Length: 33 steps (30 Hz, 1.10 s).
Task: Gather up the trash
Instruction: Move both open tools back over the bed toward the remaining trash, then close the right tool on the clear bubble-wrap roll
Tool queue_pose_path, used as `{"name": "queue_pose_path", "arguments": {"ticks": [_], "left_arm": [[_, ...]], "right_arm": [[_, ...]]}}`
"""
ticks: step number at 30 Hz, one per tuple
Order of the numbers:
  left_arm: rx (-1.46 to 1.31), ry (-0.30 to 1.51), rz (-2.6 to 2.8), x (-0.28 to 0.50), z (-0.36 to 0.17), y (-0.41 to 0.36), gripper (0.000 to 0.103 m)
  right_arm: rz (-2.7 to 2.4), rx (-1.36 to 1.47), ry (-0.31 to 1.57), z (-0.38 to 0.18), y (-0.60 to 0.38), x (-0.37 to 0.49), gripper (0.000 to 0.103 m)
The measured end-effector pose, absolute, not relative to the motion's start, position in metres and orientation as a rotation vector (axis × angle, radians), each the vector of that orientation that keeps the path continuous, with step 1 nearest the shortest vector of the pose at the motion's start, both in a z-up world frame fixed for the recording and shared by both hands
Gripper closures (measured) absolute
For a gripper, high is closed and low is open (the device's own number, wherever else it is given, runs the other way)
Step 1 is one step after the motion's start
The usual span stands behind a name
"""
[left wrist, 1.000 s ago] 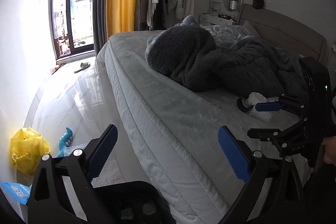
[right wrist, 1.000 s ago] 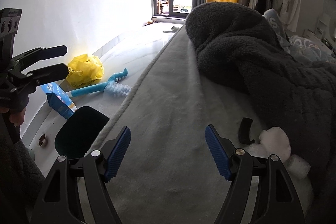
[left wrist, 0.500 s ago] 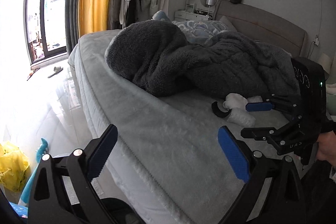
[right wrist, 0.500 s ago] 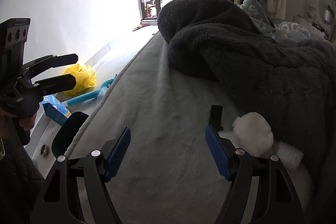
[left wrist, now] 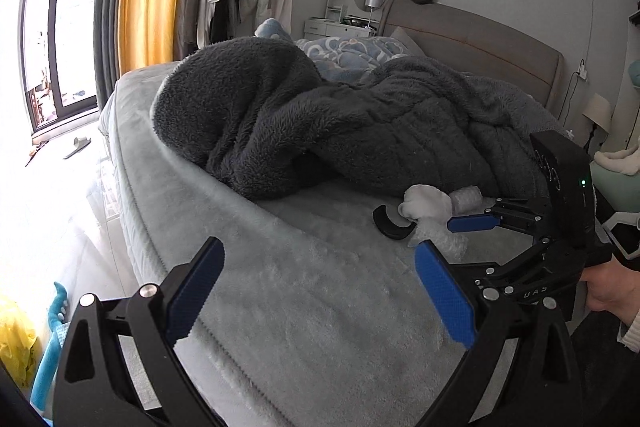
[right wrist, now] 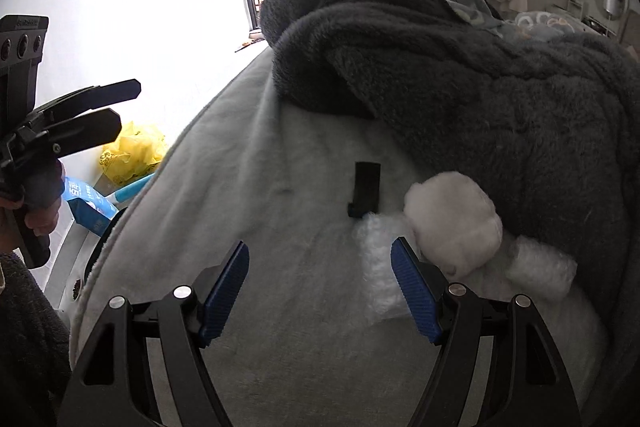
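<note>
Trash lies on the grey bed (right wrist: 280,327) beside a dark blanket: a white crumpled wad (right wrist: 452,227) (left wrist: 424,205), pieces of bubble wrap (right wrist: 380,267) (left wrist: 440,239) and a small curved black piece (right wrist: 364,189) (left wrist: 390,225). My right gripper (right wrist: 320,291) is open and empty just in front of the bubble wrap; it also shows in the left wrist view (left wrist: 476,239). My left gripper (left wrist: 316,287) is open and empty over the bed's edge, left of the trash; it also shows in the right wrist view (right wrist: 120,107).
A dark fluffy blanket (left wrist: 320,119) fills the far side of the bed. On the floor left of the bed are a yellow bag (right wrist: 132,151), a blue carton (right wrist: 88,201), a teal toy (left wrist: 52,347) and the rim of a dark bin (right wrist: 102,239).
Both grippers have moved forward over the bed toward the trash. The white wad and bubble wrap are now much closer to my right gripper. The bin has dropped out of the left view.
</note>
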<state>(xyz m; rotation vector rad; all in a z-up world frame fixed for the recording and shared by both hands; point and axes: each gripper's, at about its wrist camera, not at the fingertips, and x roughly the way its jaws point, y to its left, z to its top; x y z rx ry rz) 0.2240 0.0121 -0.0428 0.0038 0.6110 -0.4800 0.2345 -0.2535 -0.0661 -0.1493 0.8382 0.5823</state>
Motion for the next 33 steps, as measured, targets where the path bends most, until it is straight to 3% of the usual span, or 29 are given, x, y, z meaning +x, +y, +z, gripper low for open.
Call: {"name": "queue_pose_path", "arguments": {"ticks": [8,17,22,33], "left_arm": [[0.008,0.621,-0.542,0.236,-0.048,-0.006,0.005],[0.057,0.641,-0.592,0.247,-0.059,-0.035,0.005],[0.088,0.649,-0.607,0.25,-0.065,-0.049,0.005],[0.144,0.674,-0.646,0.263,-0.081,-0.084,0.006]], "right_arm": [[0.556,-0.103,0.859,-0.081,-0.27,0.245,0.029],[0.546,-0.132,0.863,-0.091,-0.28,0.257,0.045],[0.539,-0.136,0.871,-0.093,-0.285,0.267,0.065],[0.593,-0.106,0.859,-0.087,-0.296,0.267,0.069]]}}
